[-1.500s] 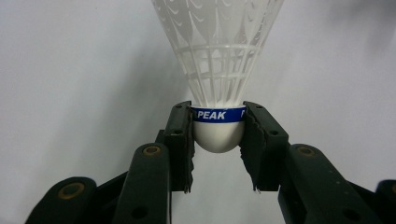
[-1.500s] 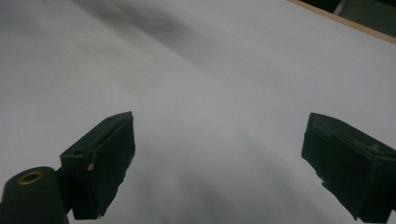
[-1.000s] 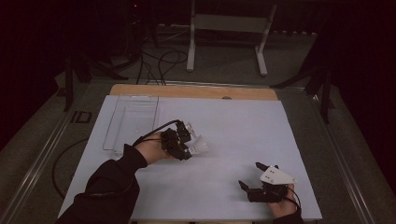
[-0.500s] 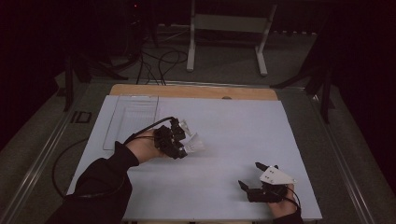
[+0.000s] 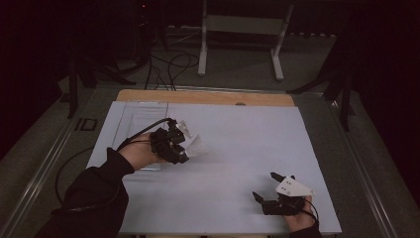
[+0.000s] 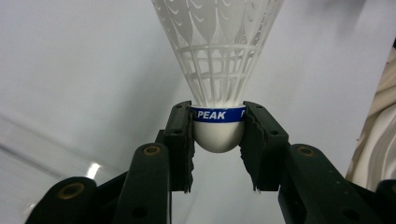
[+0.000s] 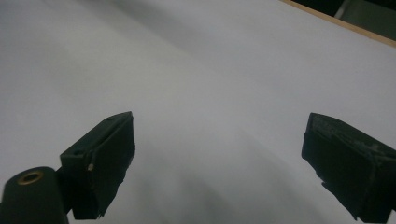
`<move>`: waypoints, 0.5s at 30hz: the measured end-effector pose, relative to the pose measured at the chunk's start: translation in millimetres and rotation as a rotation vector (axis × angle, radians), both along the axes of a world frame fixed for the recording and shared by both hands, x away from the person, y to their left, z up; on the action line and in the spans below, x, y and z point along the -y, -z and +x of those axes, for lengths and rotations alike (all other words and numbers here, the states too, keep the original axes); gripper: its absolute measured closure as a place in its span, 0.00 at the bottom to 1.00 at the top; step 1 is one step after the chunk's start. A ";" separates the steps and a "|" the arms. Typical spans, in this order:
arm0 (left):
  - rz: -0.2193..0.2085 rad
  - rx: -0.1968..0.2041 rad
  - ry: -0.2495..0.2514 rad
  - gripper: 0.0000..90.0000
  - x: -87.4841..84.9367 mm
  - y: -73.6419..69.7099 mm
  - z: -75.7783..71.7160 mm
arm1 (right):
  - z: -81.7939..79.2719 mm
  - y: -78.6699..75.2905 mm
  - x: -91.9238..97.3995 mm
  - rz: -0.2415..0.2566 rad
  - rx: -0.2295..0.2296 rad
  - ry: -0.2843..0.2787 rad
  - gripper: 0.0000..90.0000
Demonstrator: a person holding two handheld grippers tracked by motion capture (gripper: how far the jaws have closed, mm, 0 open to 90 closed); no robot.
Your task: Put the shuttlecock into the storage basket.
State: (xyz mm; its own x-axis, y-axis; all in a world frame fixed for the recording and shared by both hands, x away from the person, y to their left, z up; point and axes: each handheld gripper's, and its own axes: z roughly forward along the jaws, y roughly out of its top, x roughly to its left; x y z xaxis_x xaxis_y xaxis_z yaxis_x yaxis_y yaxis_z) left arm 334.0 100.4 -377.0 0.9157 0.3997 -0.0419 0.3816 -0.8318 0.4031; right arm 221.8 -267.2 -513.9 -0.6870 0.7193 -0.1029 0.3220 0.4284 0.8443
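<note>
Clamped on the rounded cork of a white shuttlecock [image 6: 217,126], my left gripper [image 6: 218,140] held it just off the white table sheet [image 5: 233,148] — blue band between the pads, skirt pointing away. My right gripper [image 5: 273,188] rested spread wide, gripping nothing, near the front edge. Beyond lay a wooden table edge [image 5: 208,96], cables [image 5: 168,62] and a metal stand [image 5: 237,29] in a dark room.

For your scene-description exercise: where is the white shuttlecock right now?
The shuttlecock is clamped by its cork in the left claw, held on the left side of the white table in the high view, beside the clear tray.
</note>
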 end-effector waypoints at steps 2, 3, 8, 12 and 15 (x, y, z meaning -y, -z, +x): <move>-0.003 0.002 -0.001 0.73 -4.2 -1.8 0.4 | -0.2 -0.2 0.0 0.007 0.002 -0.003 0.11; -0.001 0.003 -0.003 0.73 -6.0 -2.5 0.8 | -0.2 -0.1 -0.1 0.007 0.003 -0.003 0.11; -0.006 0.001 -0.026 0.73 -15.4 -5.4 1.2 | -0.1 0.2 -0.5 0.006 0.002 -0.006 0.11; -0.004 0.005 -0.036 0.73 -23.3 -7.6 2.4 | 0.0 0.3 -0.8 0.004 0.003 -0.005 0.11; -0.002 0.005 -0.053 0.73 -30.6 -9.6 2.8 | 0.1 0.6 -1.1 0.003 0.002 -0.004 0.11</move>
State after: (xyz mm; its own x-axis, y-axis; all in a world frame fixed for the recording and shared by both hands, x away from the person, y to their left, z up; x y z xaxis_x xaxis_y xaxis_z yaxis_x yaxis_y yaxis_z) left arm 336.8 130.9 -367.4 0.8934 0.4475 -0.0387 0.4231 -0.8096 0.4069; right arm 221.8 -266.1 -514.5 -0.6896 0.7169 -0.1021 0.3190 0.4273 0.8460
